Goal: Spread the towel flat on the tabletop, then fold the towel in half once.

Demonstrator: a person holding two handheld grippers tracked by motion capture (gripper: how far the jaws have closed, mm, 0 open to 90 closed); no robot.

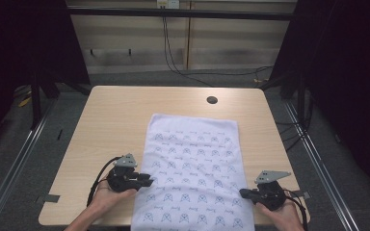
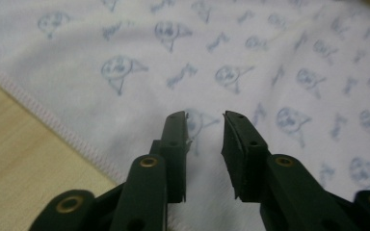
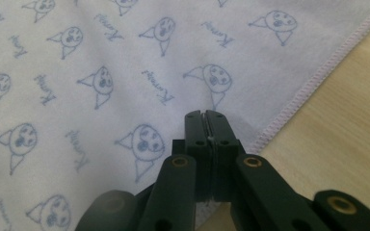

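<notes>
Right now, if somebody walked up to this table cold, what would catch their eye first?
The white cloth printed with small blue faces, spread flat down the middle of the wooden table. Next, the two black grippers at its near side edges: the left gripper with jaws apart over the fabric, the right gripper with jaws together just inside the stitched hem.

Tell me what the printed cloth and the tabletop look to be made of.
Cloth: looks like soft woven or microfibre fabric, matte white, blue print, stitched pale hem; exact fibre unclear. Table: looks like light wood-grain laminate, smooth with low sheen; could be veneer.
</notes>
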